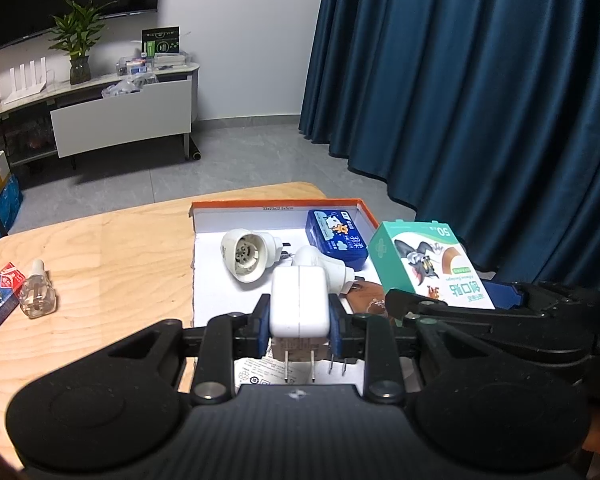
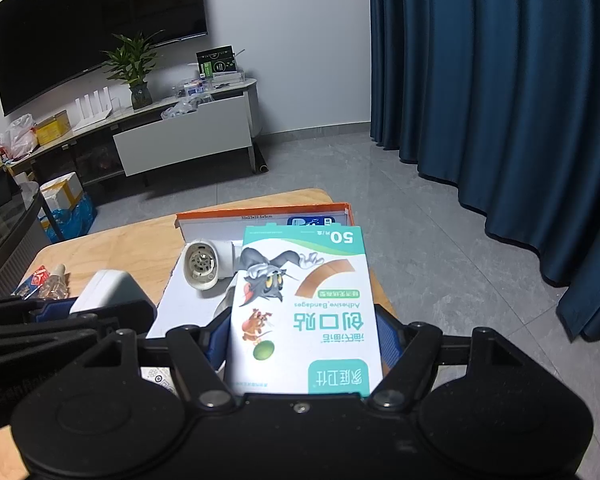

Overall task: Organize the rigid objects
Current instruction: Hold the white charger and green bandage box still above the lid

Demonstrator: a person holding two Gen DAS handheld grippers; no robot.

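Currently your left gripper (image 1: pixel 299 316) jaws clamp the white charger (image 1: pixel 299 304) above the orange-rimmed box (image 1: pixel 236 205); your right gripper (image 2: pixel 304 344) jaws grip the bandage carton (image 2: pixel 304 308) over the same box's right side.

Dark blue curtain (image 2: pixel 500 100) hangs at right, reaching the grey tiled floor (image 2: pixel 440 248). A wall-mounted television (image 2: pixel 96 24) sits above a low cabinet (image 2: pixel 180 136) bearing a potted plant (image 2: pixel 134 68).
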